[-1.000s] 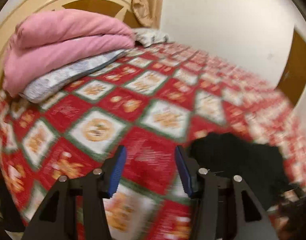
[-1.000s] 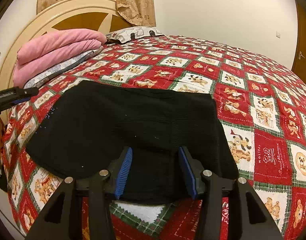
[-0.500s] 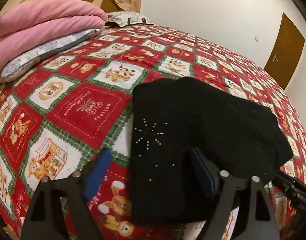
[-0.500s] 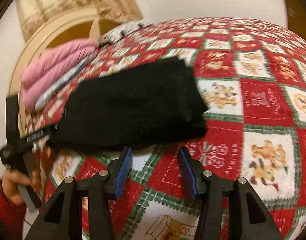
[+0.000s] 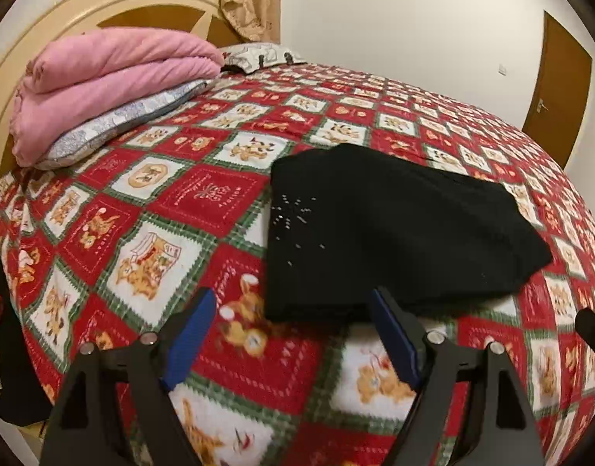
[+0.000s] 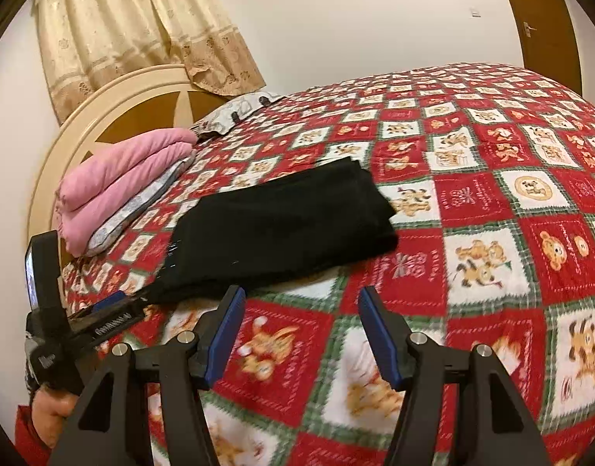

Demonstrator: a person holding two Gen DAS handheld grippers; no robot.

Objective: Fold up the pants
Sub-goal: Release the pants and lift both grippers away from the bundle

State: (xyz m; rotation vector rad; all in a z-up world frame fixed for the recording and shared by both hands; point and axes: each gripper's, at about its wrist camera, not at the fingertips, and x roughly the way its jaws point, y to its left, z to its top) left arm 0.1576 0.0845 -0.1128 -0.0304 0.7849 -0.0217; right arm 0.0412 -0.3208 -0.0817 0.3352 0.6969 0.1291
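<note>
Hovering low over the red patchwork bedspread (image 5: 204, 202), the left gripper (image 5: 291, 334) has its blue fingers (image 5: 188, 334) spread wide, nothing between them. The right gripper (image 6: 299, 334) is spread and empty too. Just beyond both lie the black pants (image 5: 390, 229), folded into a flat bundle on the bed. Farther back, a pink blanket (image 5: 107, 81) sits stacked against the headboard (image 6: 115, 97).
</note>
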